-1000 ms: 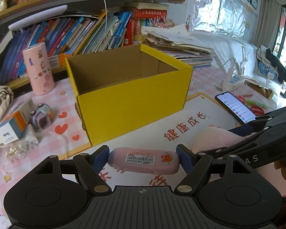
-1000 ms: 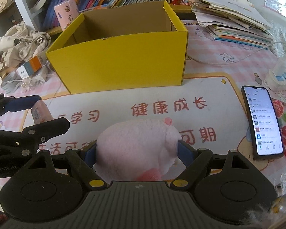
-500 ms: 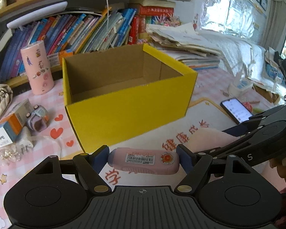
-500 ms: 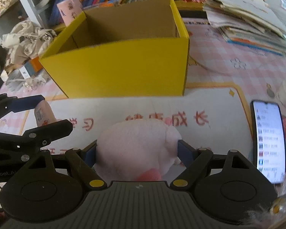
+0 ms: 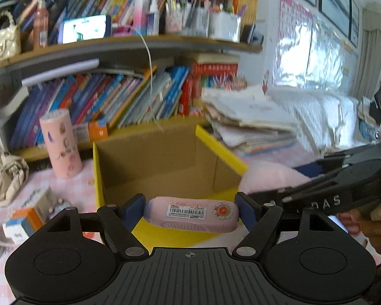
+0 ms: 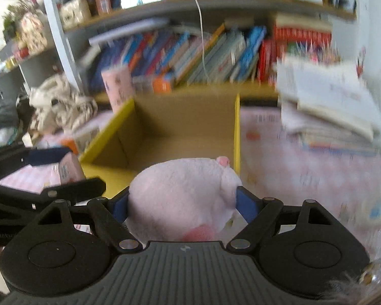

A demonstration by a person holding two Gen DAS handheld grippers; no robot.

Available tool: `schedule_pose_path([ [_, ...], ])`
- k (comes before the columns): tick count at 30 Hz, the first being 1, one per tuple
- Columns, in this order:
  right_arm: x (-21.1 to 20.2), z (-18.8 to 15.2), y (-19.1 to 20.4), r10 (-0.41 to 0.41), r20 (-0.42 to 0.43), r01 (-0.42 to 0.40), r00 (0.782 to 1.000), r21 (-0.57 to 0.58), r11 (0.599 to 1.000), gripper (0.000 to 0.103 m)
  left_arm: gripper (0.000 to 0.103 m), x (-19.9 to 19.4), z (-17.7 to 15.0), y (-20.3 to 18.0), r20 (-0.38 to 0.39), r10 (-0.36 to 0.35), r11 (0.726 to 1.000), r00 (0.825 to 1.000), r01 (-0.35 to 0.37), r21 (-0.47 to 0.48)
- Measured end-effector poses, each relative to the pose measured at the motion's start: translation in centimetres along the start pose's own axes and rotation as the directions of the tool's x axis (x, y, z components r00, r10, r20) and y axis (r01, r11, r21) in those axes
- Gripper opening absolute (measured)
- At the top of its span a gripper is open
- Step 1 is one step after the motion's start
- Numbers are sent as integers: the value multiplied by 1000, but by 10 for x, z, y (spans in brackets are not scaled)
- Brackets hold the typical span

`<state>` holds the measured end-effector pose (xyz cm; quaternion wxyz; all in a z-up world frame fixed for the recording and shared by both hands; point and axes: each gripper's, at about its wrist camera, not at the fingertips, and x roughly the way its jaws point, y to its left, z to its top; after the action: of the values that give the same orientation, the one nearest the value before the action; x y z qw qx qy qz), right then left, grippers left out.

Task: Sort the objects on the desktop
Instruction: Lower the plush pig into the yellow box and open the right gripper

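Note:
My left gripper [image 5: 189, 212] is shut on a pink oblong case [image 5: 191, 214] with a barcode label, held crosswise by its ends just above the near rim of the open yellow cardboard box [image 5: 99, 178]. My right gripper [image 6: 181, 204] is shut on a pale pink plush toy [image 6: 183, 198], which hangs over the near edge of the same yellow box [image 6: 237, 132]. In the left wrist view the right gripper [image 5: 302, 178] and the plush [image 5: 269, 178] show at the right, beside the box. The box's brown inside looks empty.
Behind the box stand a pink tumbler [image 5: 61, 143], a bookshelf full of books [image 5: 114, 101] and a stack of papers [image 5: 251, 124]. A small carton [image 5: 25, 219] and a beige bag [image 5: 2, 172] lie to the left. A person's hand [image 5: 378, 218] holds the right gripper.
Both grippers have risen and moved forward with their loads, from above the mat to the box's near rim. The view now looks into the box and up at the shelves.

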<state>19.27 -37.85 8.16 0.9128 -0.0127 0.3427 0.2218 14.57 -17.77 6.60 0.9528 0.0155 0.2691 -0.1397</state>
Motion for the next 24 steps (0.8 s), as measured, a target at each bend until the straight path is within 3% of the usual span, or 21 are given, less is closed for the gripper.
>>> schedule_pose_path([
  [5,8,30,-8,24,72,-22,997,-41,999,82,78,7,20,3,57,26,1000,998,-27,15],
  [12,44,63,-17,76,74,-73,994,-42,996,82,78,30,40,19,81,86,995,993,-89,36],
  [18,96,95,-18,130,6,-128,991,-139,982,82,78,63,48,38,46,125,991,991,-127,43],
  [24,164,114,-16,145,-152,-175,978,-210,962,83,78,106,36,45,-71,130,990,989,-125,70],
])
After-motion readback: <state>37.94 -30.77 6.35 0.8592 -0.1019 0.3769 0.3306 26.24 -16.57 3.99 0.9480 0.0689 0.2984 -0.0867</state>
